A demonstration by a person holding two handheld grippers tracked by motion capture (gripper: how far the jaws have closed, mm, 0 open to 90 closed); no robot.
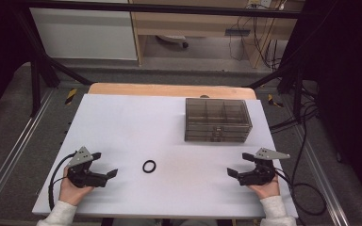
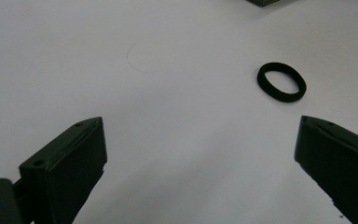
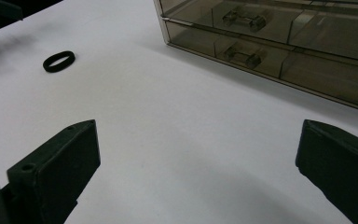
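A small black ring (image 1: 149, 166) lies flat on the white table top (image 1: 136, 127), between my two grippers. My left gripper (image 1: 104, 164) rests near the front left, held by a hand, jaws open and empty; the black ring (image 2: 281, 81) lies ahead of it and to the right. My right gripper (image 1: 240, 165) sits at the front right, jaws wide open and empty. From it the black ring (image 3: 58, 60) appears far off to the left. A smoky clear drawer box (image 1: 218, 120) stands behind the ring; the drawer box (image 3: 279, 42) has two stacked drawers with handles.
The white table top ends at a wooden strip (image 1: 169, 89) at the back. Black frame bars (image 1: 37, 70) and cables (image 1: 306, 155) run beside the table. Open white surface lies between the grippers and the box.
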